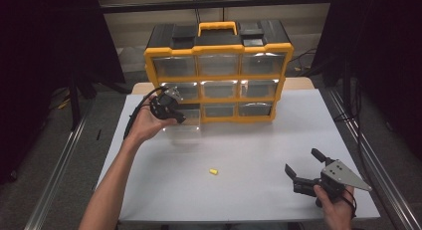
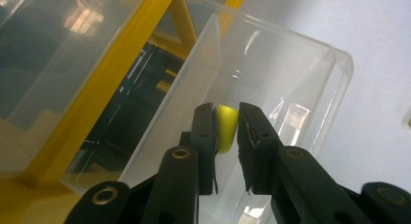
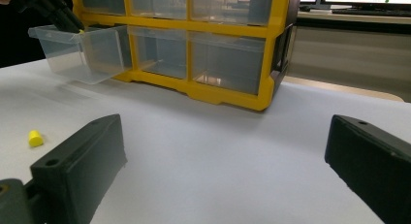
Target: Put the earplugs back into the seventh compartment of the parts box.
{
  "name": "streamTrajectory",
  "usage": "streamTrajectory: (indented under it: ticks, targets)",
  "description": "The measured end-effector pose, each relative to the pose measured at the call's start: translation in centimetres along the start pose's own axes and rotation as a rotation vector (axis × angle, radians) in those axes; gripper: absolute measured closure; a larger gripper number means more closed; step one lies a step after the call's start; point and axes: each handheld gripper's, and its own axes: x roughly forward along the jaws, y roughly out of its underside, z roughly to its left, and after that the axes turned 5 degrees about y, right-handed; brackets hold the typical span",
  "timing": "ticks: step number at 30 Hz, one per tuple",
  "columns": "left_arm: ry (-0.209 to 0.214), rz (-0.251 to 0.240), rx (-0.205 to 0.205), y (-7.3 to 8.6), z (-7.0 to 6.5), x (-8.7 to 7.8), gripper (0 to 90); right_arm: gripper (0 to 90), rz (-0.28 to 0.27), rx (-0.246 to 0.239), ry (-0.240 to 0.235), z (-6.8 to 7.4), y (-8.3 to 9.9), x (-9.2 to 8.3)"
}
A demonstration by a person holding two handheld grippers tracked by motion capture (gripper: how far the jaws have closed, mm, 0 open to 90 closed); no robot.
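Your left gripper (image 2: 228, 132) had its jaws closed on a small yellow plug (image 2: 227, 127), pinched across its sides with the rounded end showing above the jaw tips. It hung over the open mouth of the clear drawer (image 2: 291, 88), which stood pulled out from the bottom row of the yellow cabinet (image 1: 218, 50). You could judge the plug to be light and probably soft, foam or rubber, so a gentle squeeze across its middle would have sufficed; more might have deformed it.

Your right gripper (image 3: 225, 170) rested low over the table (image 3: 218, 136), jaws wide apart and holding nothing. A second yellow plug (image 3: 35, 138) lay ahead of its left jaw, well apart from it, loose and likely to roll.
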Motion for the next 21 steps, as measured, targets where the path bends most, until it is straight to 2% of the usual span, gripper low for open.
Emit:
streamTrajectory:
  ticks: [4, 7, 10, 12, 14, 17, 20, 21]
  targets:
    - [-0.016, -0.011, -0.012, 0.3, 0.2, -0.2, 70.0, 0.8, 0.000, 0.000, 0.000, 0.0, 0.0, 0.0]
    - [-0.036, -0.042, -0.025, 0.6, 0.3, -0.4, 64.1, 0.8, -0.001, 0.000, 0.000, 0.0, 0.0, 0.0]
    - [-0.065, -0.070, -0.031, 0.8, 0.3, -0.7, 50.6, 0.8, -0.001, 0.000, 0.000, 0.0, 0.0, 0.0]
    - [-0.069, -0.089, -0.035, 0.9, 0.4, -1.0, 47.7, 0.8, -0.001, -0.001, -0.001, 0.0, 0.0, 0.0]
    - [-0.084, -0.106, -0.047, 1.0, 0.3, -1.2, 36.9, 0.8, 0.000, 0.001, -0.001, 0.0, 0.0, 0.0]
    - [-0.102, -0.165, -0.058, 1.6, 0.1, -1.3, 27.8, 0.8, -0.003, -0.001, -0.001, 0.0, 0.0, 0.0]
    - [-0.125, -0.184, -0.067, 2.2, 0.0, -1.3, 19.5, 0.8, -0.003, -0.002, 0.002, 0.0, 0.0, 0.0]
    - [-0.137, -0.204, -0.071, 2.4, 0.0, -1.4, 17.6, 0.8, -0.002, -0.001, 0.003, 0.0, 0.0, 0.0]
